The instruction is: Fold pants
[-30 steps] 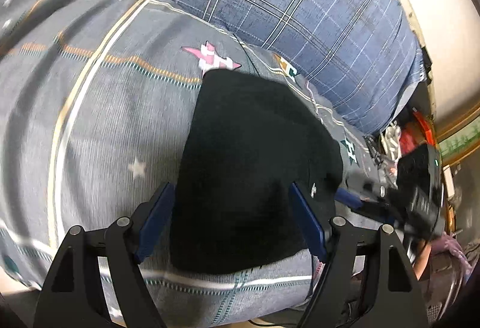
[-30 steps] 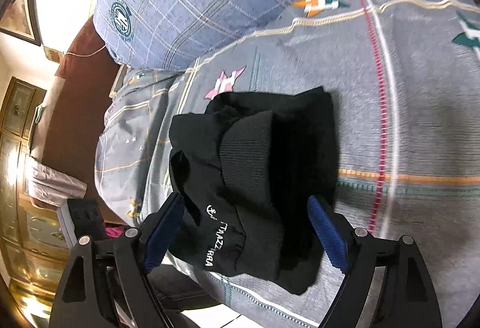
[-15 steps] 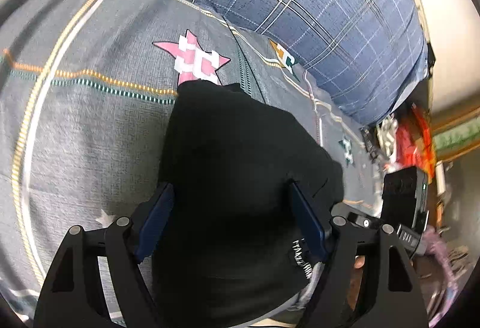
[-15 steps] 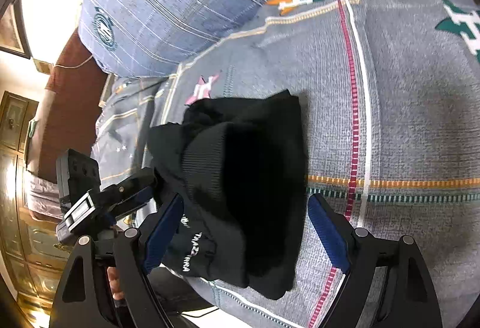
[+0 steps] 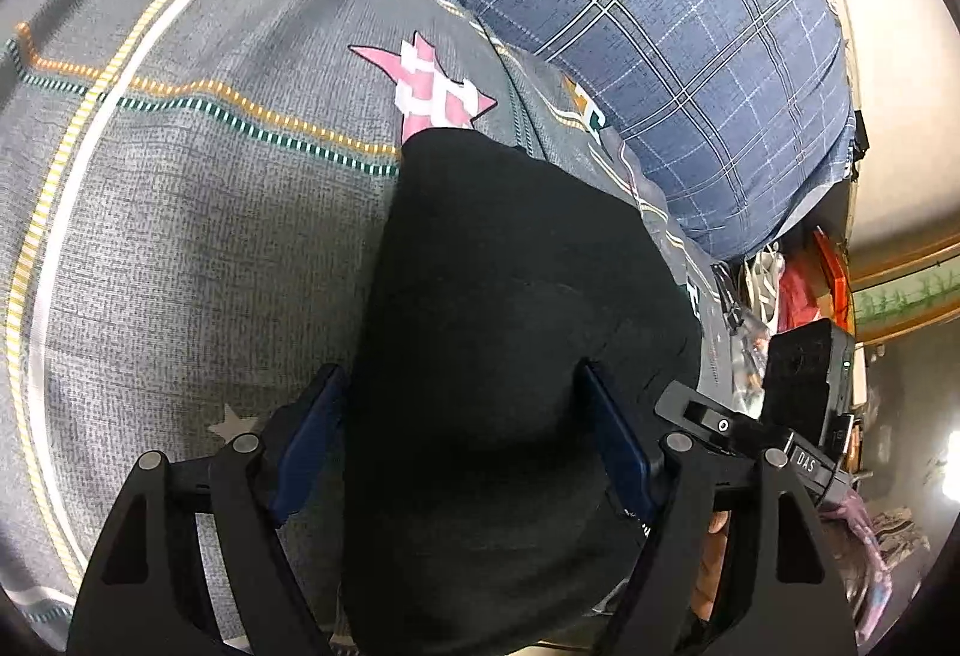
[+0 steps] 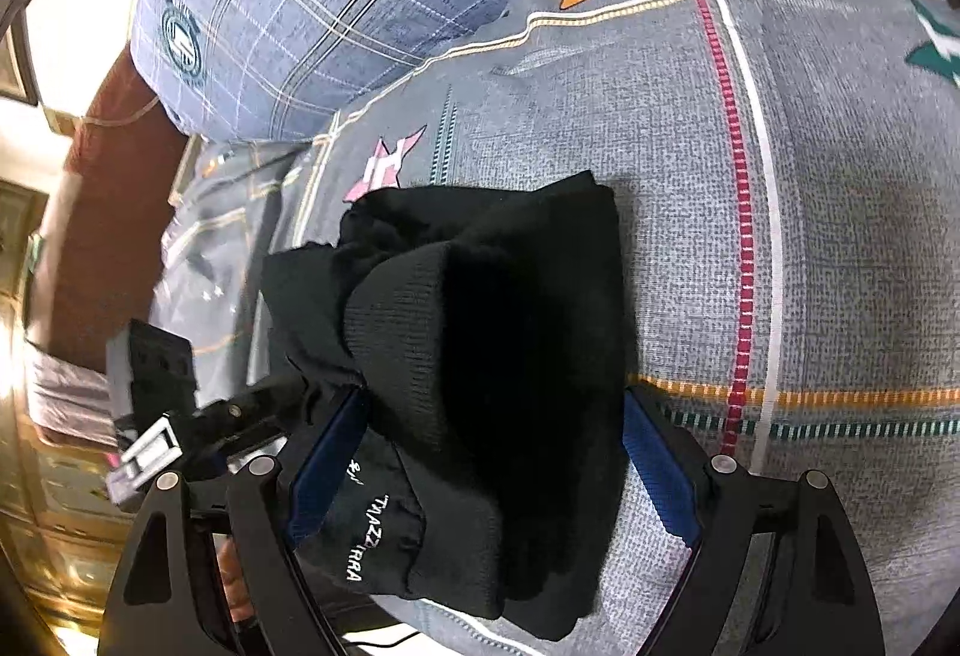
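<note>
Nearest, left gripper [image 5: 462, 428]: jaws spread wide, blue pads flanking the bundle without visibly pressing on it. Right gripper [image 6: 492, 452]: likewise spread, pads at either side of the near end, no clamping visible.

Between both, black pants [image 6: 480, 332]: folded into a thick, compact bundle at centre of the grey bedspread [image 5: 180, 236], ribbed cuff on top, white lettering at 7 o'clock in the right wrist view. Judged soft, light, limp; layers likely to slide and unroll if lifted by one edge. Best hold: across the whole stack at its near end, both sides together.

Beyond, at 12 o'clock: pink star motif [image 5: 432, 86] just past the far edge, then a blue plaid pillow [image 5: 660, 26], plump, woven.
</note>
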Motion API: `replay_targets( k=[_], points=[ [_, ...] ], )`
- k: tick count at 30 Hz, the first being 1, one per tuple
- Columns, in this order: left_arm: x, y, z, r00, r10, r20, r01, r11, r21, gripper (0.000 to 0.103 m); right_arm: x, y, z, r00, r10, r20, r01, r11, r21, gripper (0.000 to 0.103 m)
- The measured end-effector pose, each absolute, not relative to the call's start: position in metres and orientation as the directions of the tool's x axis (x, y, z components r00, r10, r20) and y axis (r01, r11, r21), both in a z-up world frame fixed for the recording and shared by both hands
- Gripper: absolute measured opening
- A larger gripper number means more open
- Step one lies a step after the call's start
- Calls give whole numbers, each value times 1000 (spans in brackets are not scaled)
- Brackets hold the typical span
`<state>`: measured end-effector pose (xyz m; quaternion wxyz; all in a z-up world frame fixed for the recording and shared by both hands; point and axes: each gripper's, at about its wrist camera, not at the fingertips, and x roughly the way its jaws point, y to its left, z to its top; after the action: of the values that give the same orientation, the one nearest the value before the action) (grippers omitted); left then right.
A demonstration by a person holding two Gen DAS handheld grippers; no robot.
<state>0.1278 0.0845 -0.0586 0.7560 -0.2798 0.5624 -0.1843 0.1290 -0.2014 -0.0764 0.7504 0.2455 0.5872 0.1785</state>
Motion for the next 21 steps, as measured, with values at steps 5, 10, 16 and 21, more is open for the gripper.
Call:
replay_targets(
  k=[5, 10, 16, 21],
  points=[
    [127, 80, -59, 320, -571, -756, -40, 789, -613, 78, 128, -196, -76, 253, 535, -806, -14, 835, 550, 85],
    [133, 78, -61, 323, -580, -748, -49, 779, -625, 78, 132, -197, -77, 254, 550, -795, -16, 825, 565, 87],
    [127, 62, -47, 337, -565, -754, -3, 799, -601, 42, 127, -191, -71, 283, 528, -801, -32, 840, 542, 56],
    [120, 44, -23, 364, -572, -735, 73, 804, -589, 33, 118, -199, -56, 326, 535, -780, -55, 834, 549, 37]
  ],
)
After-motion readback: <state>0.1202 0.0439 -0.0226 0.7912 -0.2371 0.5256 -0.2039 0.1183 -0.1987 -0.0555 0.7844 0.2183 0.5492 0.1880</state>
